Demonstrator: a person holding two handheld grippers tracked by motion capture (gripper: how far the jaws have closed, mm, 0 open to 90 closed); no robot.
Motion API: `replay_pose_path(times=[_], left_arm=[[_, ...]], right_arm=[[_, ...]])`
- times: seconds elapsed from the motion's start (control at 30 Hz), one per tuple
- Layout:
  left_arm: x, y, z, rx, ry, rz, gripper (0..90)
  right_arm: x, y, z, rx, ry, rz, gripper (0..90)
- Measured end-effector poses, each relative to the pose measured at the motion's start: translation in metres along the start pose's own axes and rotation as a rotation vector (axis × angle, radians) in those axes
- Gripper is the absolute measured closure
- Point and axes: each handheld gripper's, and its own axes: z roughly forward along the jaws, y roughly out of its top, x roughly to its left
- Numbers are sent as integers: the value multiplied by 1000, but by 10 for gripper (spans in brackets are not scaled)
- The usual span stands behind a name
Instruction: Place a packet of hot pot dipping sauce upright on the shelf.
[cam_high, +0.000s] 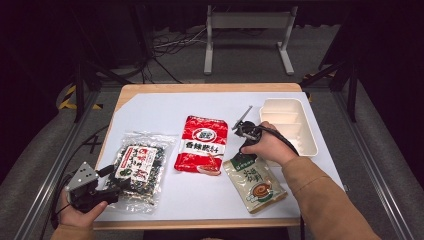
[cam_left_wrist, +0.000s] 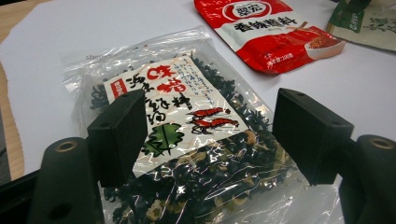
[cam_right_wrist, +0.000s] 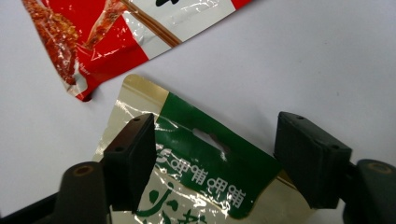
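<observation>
Three packets on a white sheet (cam_high: 210, 195) over a wooden table (cam_high: 200, 88); both jaws spread.

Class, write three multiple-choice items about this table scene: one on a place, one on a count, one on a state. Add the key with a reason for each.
1. Where does the white tray stand?
A. far right of the table
B. near left corner
C. on the red pouch

2. How many food packets lie on the table?
A. two
B. three
C. five

3. How do the right gripper's jaws stand?
A. clamped on the tray
C. shut tight, empty
B. open over the green-topped pouch

Key: 1 A, it sits at the right edge. 2 B, seaweed bag, red pouch, green-topped pouch. 3 B, the pads stand apart either side of its top.
</observation>
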Motion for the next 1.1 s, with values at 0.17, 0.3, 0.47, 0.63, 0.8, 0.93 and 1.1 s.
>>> replay_pose_path(times=[0.17,0.3,0.47,0.63,0.8,0.93,1.1], left_arm=[[-1,0,1,2,-1,2,269],[-1,0,1,3,0,0,269],[-1,1,2,0,0,1,268],[-1,1,2,3,-2,1,267],[-1,1,2,3,-1,-1,267],[-1,0,2,3,-5,-5,266],[0,0,2,4,-7,-2,266]], right_arm=[[5,-3,-9,29,-12,-41,376],[9,-7,-14,47,-23,-79,436],[13,-13,-18,84,-40,-143,543],[16,-16,-14,97,-54,-241,580],[20,-13,-4,121,-60,-293,591],[21,-12,4,137,-76,-328,638],[21,-13,9,136,-89,-339,721]])
